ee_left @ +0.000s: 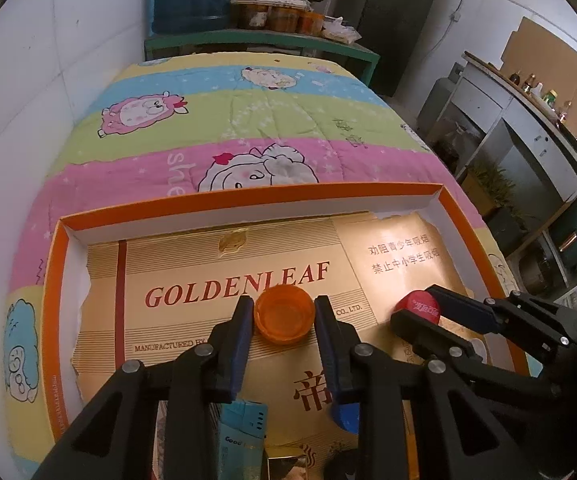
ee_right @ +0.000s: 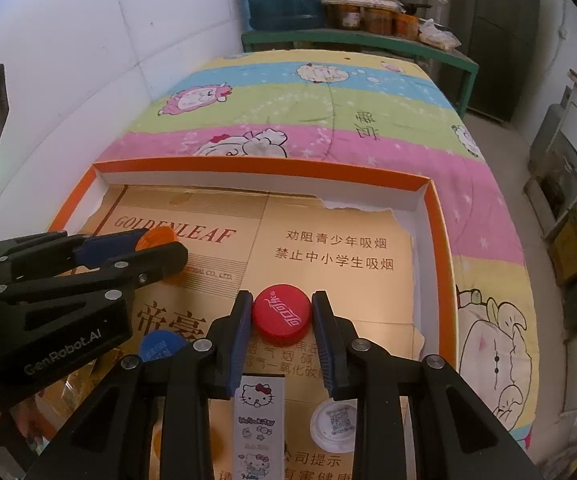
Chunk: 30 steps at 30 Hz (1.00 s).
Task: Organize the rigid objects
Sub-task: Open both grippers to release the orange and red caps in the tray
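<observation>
An orange-rimmed shallow box (ee_left: 248,196) lined with gold cardboard lies on a bed. My left gripper (ee_left: 284,316) is shut on an orange bottle cap (ee_left: 284,314), open side up, just above the cardboard; the cap also shows in the right wrist view (ee_right: 160,237). My right gripper (ee_right: 281,314) is shut on a red bottle cap (ee_right: 281,314), top side up; it also shows in the left wrist view (ee_left: 418,306). Both grippers sit side by side over the box, left one further left.
In the box near its front lie a blue cap (ee_right: 160,346), a white cap (ee_right: 336,420), a Hello Kitty lighter (ee_right: 258,424) and a blue lighter (ee_left: 242,440). The cartoon quilt (ee_left: 248,120) stretches beyond. A white wall is left, shelves and cabinets right.
</observation>
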Tool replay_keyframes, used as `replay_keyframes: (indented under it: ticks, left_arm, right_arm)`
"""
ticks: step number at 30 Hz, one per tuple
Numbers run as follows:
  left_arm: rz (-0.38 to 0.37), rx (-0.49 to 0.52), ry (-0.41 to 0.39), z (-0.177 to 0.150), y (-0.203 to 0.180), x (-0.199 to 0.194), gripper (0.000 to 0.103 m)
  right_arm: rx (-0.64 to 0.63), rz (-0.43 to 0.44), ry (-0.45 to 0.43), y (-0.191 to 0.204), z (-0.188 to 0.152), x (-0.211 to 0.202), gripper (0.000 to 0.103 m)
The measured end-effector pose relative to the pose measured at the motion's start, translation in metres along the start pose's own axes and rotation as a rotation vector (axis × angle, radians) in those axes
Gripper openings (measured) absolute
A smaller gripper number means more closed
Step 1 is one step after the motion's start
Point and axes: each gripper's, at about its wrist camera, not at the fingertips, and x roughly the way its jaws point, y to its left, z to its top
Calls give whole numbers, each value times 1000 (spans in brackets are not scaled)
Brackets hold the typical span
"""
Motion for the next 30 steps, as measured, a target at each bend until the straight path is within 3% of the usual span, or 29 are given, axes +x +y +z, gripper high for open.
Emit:
replay_keyframes:
  ticks: [5,8,15,19,21,30]
  left_arm:
    - [-12,-1,-6,0,1,-1,33]
    - [0,11,-12,0,-2,-2,45]
    - [-3,11,-26,-1,-1,-5,46]
    - [-6,16,-34,-1,-2,-9,52]
    - [-10,18,-42,-1,-2,-12,57]
    - [9,17,-91,-5,-1,-32,62]
  right_arm:
    - [-7,-6,2,1,-1,0,31]
    - [-8,-7,0,1,-1,1,31]
    - [-6,-10,-6,0,-1,-2,32]
    - [12,-11,-12,-2,-2,-4,48]
    - [21,-7,-14,-3,-3,-6,48]
    - [43,-21,-45,-3,-5,-22,49]
